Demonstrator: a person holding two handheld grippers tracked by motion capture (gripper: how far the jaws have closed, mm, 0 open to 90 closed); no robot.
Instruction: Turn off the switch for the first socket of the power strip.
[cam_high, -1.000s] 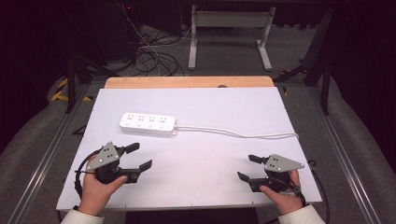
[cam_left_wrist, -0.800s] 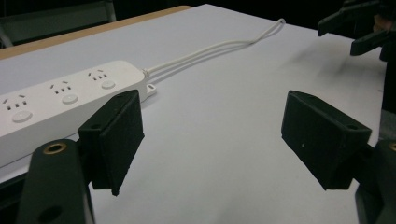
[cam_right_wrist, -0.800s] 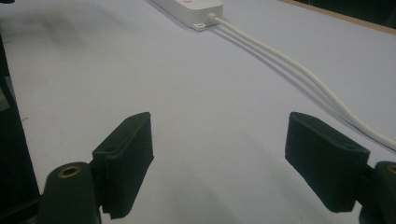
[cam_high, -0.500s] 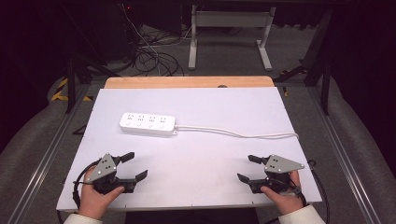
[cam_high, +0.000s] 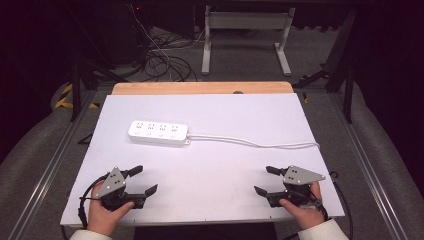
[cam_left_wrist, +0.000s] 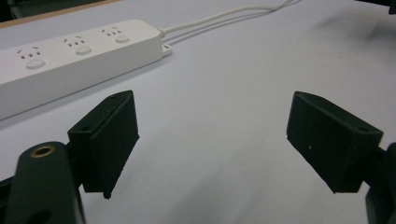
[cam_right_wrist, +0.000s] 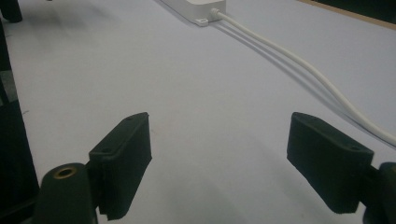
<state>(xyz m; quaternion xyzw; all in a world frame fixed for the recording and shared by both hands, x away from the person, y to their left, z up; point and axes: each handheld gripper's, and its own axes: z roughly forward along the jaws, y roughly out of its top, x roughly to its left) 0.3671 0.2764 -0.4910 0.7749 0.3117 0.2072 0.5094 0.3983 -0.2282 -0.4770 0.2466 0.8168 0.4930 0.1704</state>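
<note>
A white power strip (cam_high: 158, 133) lies on the white table top (cam_high: 225, 110), left of centre, and its white cable (cam_high: 260, 144) runs off to the right edge. My left gripper (cam_high: 147, 178) sits low at the near left, a hand around it. Its jaws have just been opening and stand open, with nothing between them. In the left gripper view the gripper (cam_left_wrist: 212, 140) looks toward the strip (cam_left_wrist: 70, 51). My right gripper (cam_high: 262, 179) rests at the near right, open and empty. In the right gripper view the gripper (cam_right_wrist: 219, 158) has the cable (cam_right_wrist: 299, 65) ahead of it.
A wooden strip (cam_high: 200, 88) borders the table's far edge. Metal rails (cam_high: 50, 165) run along both sides. Beyond the table, cables (cam_high: 160, 60) lie on the dark floor beside a white stand (cam_high: 245, 20).
My left gripper has come down toward the table's near edge and its jaws have spread a little wider. The right gripper and the power strip have not moved.
</note>
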